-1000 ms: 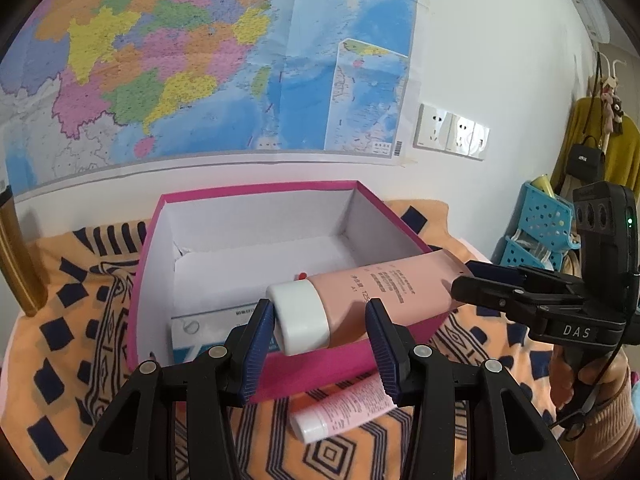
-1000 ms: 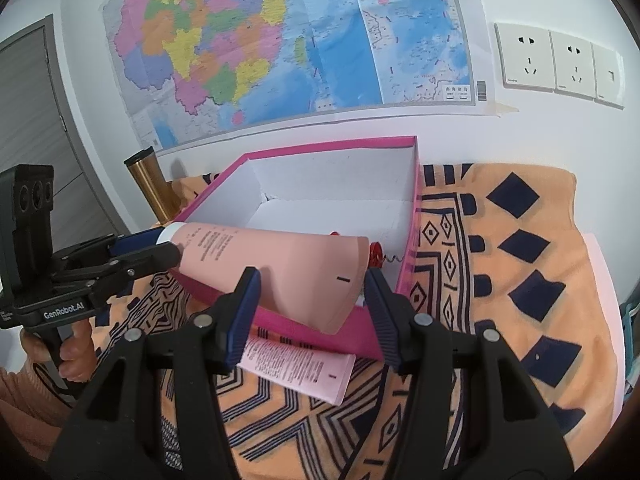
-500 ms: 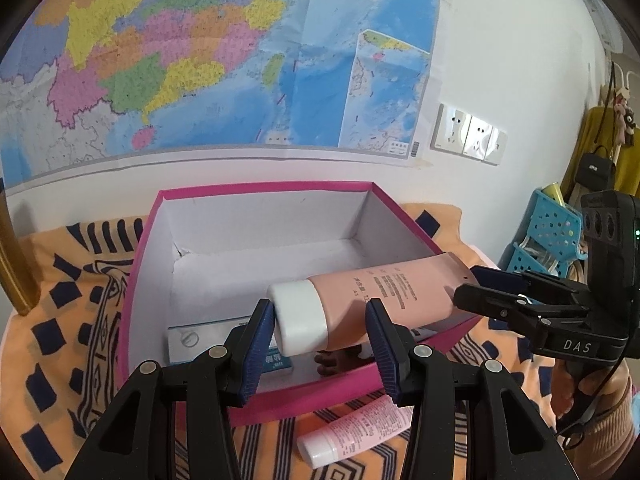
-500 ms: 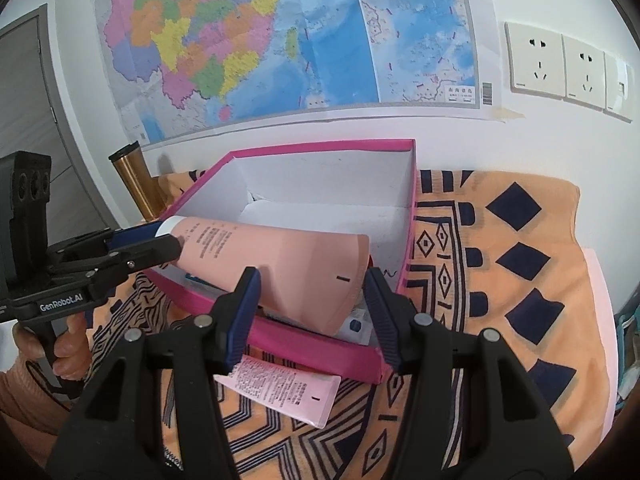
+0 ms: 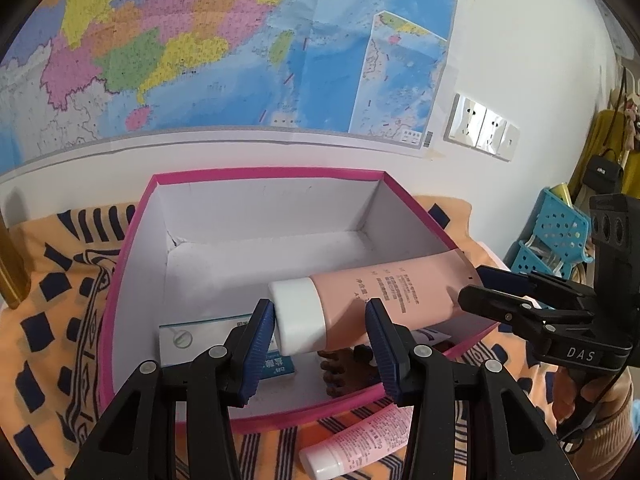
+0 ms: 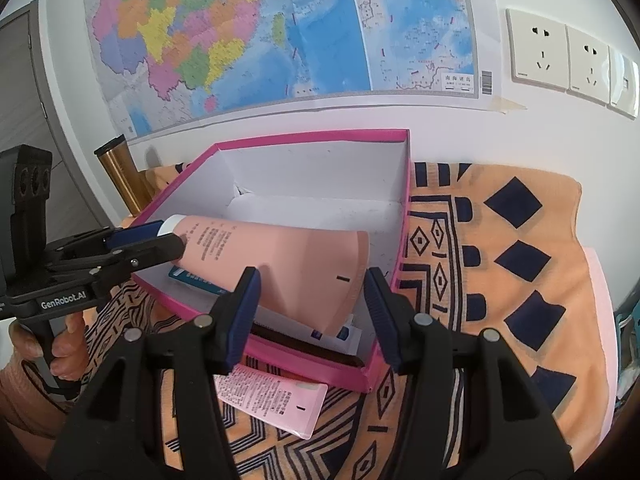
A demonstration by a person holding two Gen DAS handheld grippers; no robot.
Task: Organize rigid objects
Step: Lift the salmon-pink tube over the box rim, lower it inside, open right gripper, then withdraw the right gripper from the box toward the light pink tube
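Note:
A large peach tube (image 5: 384, 296) with a white cap (image 5: 298, 318) hangs tilted over the open pink box (image 5: 264, 170). My left gripper (image 5: 320, 320) is shut on its cap end. My right gripper (image 6: 311, 284) is shut on its wide crimped end (image 6: 320, 272). In the right wrist view the left gripper (image 6: 160, 240) shows at the left, over the box's rim (image 6: 312, 136). The right gripper (image 5: 480, 292) appears at the right in the left wrist view. A smaller pink tube (image 5: 360, 440) (image 6: 272, 396) lies on the cloth in front of the box.
Inside the box lie a blue-and-white carton (image 5: 224, 340) (image 6: 200, 280), a dark brown item (image 5: 344, 368) and a white card (image 6: 344, 332). The box stands on an orange patterned cloth (image 6: 500, 280) against a wall with a map. A gold cylinder (image 6: 120, 176) stands left, a blue basket (image 5: 560, 240) right.
Both grippers have carried the peach tube forward and slightly down, from the box's front edge to over its inside. Neither grip has changed.

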